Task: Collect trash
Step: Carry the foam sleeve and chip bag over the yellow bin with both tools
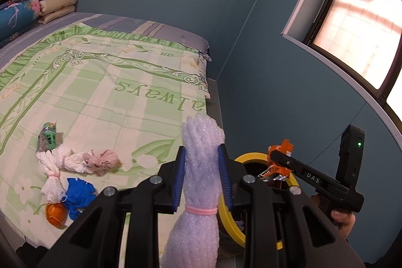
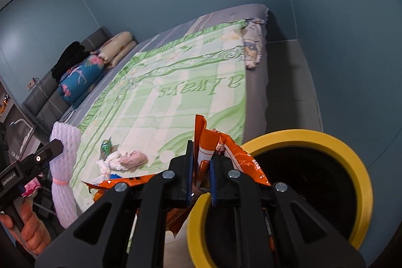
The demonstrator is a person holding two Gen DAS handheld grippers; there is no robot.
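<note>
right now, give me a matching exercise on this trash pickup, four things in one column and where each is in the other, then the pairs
Things:
1. white foam netting bundle
2. orange snack wrapper
3. blue crumpled bag
4. yellow-rimmed bin

Places:
A. on the floor beside the bed
B. clamped in the right gripper
C. lying on the green bedspread
D. clamped in the left gripper

Pairs: 1-D, 2-B, 3-C, 4-A
</note>
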